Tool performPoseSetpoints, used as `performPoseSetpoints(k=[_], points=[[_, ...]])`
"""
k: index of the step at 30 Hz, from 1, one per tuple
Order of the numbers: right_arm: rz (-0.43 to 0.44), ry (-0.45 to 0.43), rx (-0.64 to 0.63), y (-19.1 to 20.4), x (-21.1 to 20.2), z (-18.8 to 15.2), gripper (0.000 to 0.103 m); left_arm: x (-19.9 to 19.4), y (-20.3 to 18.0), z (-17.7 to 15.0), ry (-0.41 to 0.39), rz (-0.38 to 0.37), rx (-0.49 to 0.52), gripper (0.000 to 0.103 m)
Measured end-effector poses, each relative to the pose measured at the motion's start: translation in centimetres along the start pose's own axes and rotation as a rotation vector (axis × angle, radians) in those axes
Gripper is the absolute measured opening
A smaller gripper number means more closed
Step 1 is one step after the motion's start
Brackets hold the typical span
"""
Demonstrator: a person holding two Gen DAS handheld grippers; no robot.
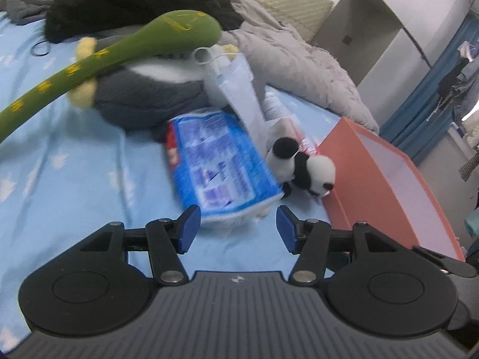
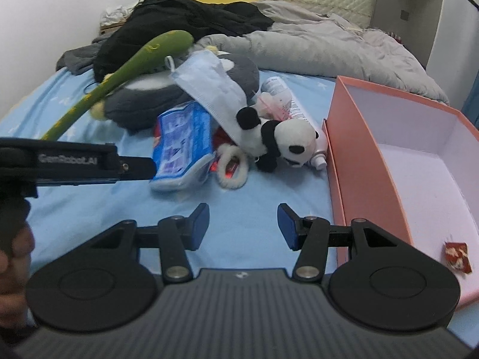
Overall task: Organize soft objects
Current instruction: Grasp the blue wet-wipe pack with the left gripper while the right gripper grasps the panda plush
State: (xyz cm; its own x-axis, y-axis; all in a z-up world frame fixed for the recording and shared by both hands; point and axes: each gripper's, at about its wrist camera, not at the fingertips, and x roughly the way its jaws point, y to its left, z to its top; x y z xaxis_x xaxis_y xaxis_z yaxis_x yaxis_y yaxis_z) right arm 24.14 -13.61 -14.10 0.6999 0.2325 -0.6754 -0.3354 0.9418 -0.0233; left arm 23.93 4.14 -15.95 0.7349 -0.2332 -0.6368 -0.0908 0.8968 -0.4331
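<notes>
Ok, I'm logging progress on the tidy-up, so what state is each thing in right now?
Pink box: open, holding only a small red item.
Toy panda: lying on the bed, outside the box.
Blue packet: lying on the bed, ungripped.
Face mask: draped over the pile.
White bottle: lying on its side.
Left tongs: open, empty.
Right tongs: open, empty.

fuzzy plush panda (image 2: 278,142), glossy plastic packet (image 2: 182,146) — crinkled

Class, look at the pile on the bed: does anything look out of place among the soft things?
Yes. A hard white bottle lies on its side behind the panda, against the pink box; it is not soft.
</notes>
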Motion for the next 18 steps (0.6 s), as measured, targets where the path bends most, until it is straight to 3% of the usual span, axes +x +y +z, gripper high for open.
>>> performPoseSetpoints(k=[5,11,18], points=[[-0.056,-0.014,0.002,-0.6,2.8,1.3,0.053,2.5,-0.1,1.8,0.01,-0.039,-0.034,0.062],[-0.183,-0.029,-0.094,-0.6,5.8,2.6,0.053,5.4,-0.5,3.6,0.017,-0.071,-0.054,0.062],[-0.254,-0.008,-0.129,-1.4,9.3,3.4,0.053,8.3,-1.1,3.7,0.051,0.017,-0.017,0.062]])
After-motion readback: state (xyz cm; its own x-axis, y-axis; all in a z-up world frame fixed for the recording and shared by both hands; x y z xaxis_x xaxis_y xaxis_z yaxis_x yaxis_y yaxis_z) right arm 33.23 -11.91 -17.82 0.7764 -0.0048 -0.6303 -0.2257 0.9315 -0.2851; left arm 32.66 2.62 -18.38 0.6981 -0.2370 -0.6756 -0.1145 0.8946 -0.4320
